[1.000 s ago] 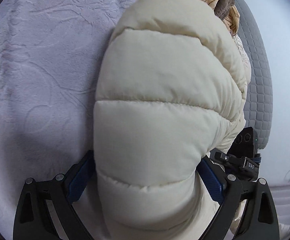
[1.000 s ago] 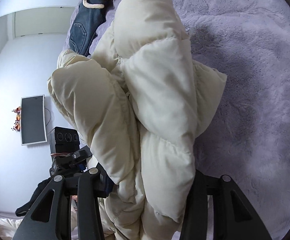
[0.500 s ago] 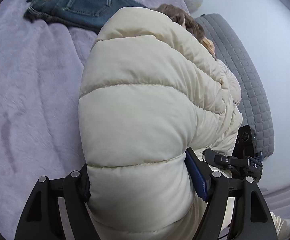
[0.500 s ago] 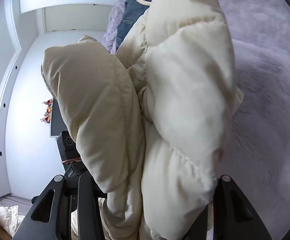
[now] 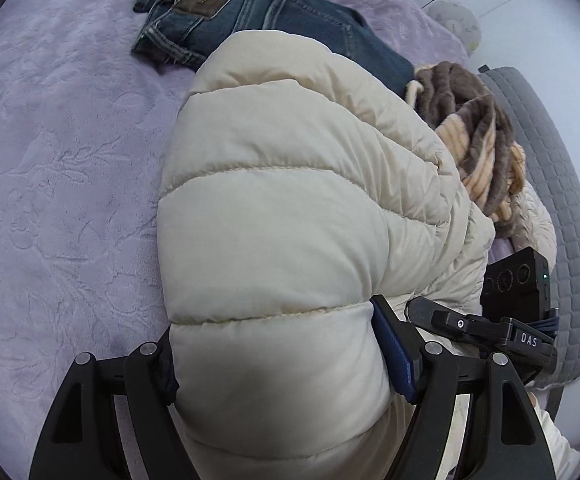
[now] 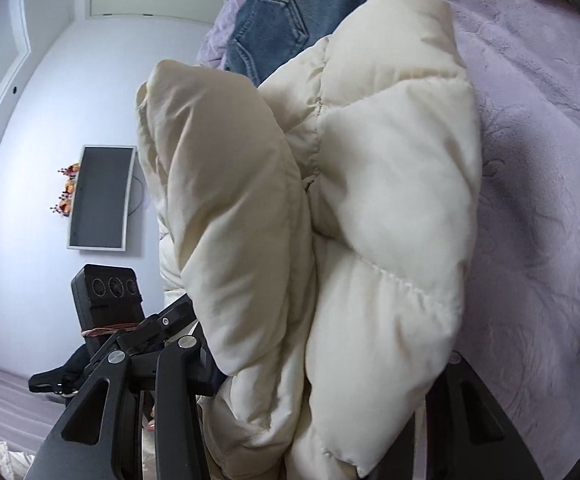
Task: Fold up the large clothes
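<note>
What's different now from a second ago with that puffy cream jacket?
Both grippers carried the cream jacket across the bed toward the jeans, which have come into view. The left gripper tightened, then eased slightly. The right gripper keeps its hold; the purple blanket lies unchanged.

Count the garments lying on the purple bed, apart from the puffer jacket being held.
2: jeans beyond the jacket, and a brown-and-peach striped fleece beside them. More may hide behind the jacket.

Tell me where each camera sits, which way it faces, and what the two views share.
Left wrist: behind the left tool, looking down at the cream jacket, jeans and purple blanket; right tool at right.
Right wrist: behind the right tool, looking flatter, toward a wall screen; left tool at left.
Shared: jacket, jeans, blanket.
</note>
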The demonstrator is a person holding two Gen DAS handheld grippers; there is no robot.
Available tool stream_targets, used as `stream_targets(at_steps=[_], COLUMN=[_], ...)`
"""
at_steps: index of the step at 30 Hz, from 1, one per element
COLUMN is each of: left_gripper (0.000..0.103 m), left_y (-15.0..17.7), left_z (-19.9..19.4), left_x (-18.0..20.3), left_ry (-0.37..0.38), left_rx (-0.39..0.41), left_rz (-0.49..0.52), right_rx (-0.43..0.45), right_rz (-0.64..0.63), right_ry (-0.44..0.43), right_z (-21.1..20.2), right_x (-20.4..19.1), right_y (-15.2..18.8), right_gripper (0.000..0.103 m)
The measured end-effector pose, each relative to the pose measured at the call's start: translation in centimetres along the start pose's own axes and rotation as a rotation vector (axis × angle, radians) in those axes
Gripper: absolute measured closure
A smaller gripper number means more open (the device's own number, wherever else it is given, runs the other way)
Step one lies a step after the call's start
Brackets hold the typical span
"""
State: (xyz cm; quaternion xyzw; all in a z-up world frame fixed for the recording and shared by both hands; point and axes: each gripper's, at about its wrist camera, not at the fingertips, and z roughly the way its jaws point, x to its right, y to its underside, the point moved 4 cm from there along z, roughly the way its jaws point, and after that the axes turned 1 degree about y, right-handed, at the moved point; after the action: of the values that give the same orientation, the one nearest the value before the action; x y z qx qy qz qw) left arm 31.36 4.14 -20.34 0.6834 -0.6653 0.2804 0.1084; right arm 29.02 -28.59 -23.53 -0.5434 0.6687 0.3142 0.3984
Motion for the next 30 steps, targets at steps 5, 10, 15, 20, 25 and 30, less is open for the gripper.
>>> stream_targets(at_steps=[5,10,15,20,25,30], left_gripper=[0.009,0.005,0.004,0.001,0.001,0.001], left_y=[1.2,1.6,1.8,0.9,1.1,1.8], left_z=[2.3,2.7,2.8,4.7,0.8,-3.1], left_x=[0.9,3.2,3.7,7.4,6.8,3.7], left_ry=[-0.047,-0.124,-0.197,-0.289,-0.283,-0.248], left_rx=[0.004,0.032,0.075,0.094,0.111,0.195], left_rz=[0.047,0.104,0.100,0.125,0.152,0.144], right_rx=[0.011,0.083,0.204,0.273,0.197,0.199], right_rz=[0.052,0.017,-0.020,-0.091,-0.117,-0.038], right_ry=[0.115,0.355,0.425,0.417,0.611,0.600], right_z=[-0.5,-4.5,-8.7,-9.3,-4.4,-3.3], right_x=[2.7,2.2,-0.4,-3.8,-3.0,1.1], right_y=[0.2,1.4,3.3,2.1,1.1,1.7], right_gripper=[0.044,0.044,0.077,0.080,0.082,0.082])
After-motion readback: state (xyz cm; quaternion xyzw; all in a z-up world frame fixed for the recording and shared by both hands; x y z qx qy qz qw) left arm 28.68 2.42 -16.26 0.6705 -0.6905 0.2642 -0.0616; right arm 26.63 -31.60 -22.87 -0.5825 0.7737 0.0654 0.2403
